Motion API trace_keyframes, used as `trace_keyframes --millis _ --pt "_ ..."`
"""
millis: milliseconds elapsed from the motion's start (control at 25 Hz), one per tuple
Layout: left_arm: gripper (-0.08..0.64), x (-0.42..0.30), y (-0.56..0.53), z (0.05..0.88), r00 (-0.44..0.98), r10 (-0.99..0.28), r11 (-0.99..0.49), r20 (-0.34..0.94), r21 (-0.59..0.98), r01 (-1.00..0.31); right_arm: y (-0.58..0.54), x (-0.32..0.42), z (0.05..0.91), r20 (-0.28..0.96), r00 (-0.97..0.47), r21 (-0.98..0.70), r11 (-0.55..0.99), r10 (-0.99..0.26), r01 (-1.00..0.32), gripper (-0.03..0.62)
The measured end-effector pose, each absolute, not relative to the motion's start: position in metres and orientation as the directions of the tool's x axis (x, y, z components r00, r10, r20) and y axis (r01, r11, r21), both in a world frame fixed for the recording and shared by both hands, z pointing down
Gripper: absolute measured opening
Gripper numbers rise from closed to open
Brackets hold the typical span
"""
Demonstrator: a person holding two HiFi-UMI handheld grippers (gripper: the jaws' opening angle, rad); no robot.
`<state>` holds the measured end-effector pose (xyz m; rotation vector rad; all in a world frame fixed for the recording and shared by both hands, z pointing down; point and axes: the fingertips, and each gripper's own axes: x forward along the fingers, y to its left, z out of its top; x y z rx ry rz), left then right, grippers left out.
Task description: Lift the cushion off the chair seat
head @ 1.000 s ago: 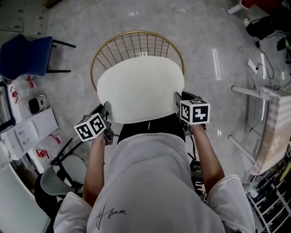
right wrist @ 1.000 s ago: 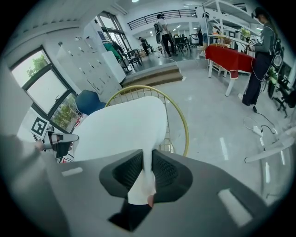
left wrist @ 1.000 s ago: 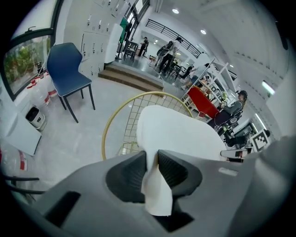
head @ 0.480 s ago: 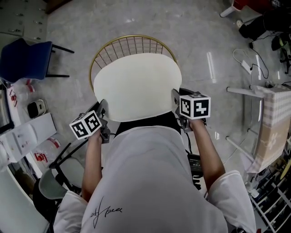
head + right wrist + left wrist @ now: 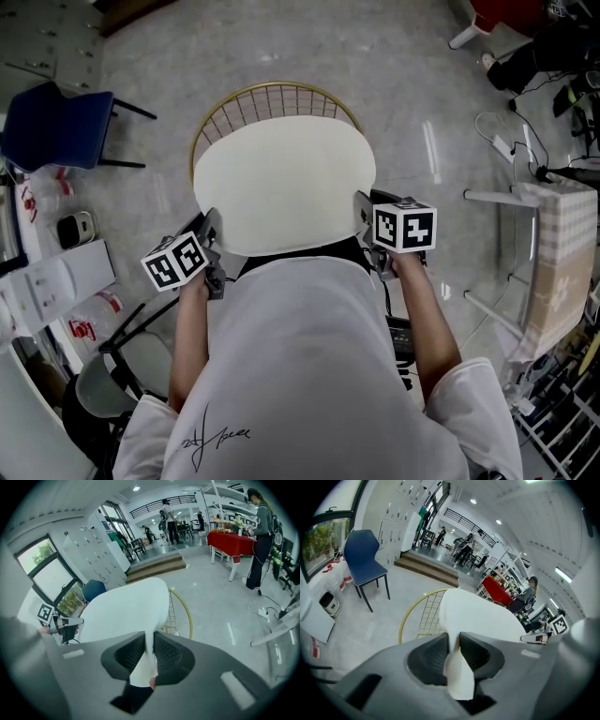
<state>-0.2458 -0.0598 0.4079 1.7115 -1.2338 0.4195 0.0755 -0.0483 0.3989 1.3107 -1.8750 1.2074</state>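
A round cream-white cushion (image 5: 281,178) hangs over the gold wire chair (image 5: 272,98), whose backrest mesh shows beyond it. My left gripper (image 5: 214,228) is shut on the cushion's near left edge, and my right gripper (image 5: 361,208) is shut on its near right edge. In the left gripper view the cushion (image 5: 480,616) runs between the dark pads (image 5: 429,656) and is pinched thin there. The right gripper view shows the same: the cushion (image 5: 124,609) passes between the pads (image 5: 168,654), with the gold chair rim (image 5: 187,613) behind. The seat under the cushion is hidden.
A blue chair (image 5: 56,127) stands at the left, with white boxes (image 5: 52,281) and a dark stool (image 5: 108,384) below it. A draped table (image 5: 562,253) and cables (image 5: 525,141) lie to the right. Steps and people stand far off in both gripper views.
Both grippers have risen with the cushion, which now sits higher against the chair's backrest and hides more of the wire mesh. Both grips stay the same.
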Motion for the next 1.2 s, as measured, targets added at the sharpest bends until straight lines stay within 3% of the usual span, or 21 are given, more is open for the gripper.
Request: trace_keyframes --millis 1200 --pt "0.077 -0.260 -0.040 0.395 0.449 -0.571 -0.069 0.687 0.505 -0.860 -0.024 0.055 0.389 0.799 -0.382 -0.362 0.136 -0.464 -0.922 0.054"
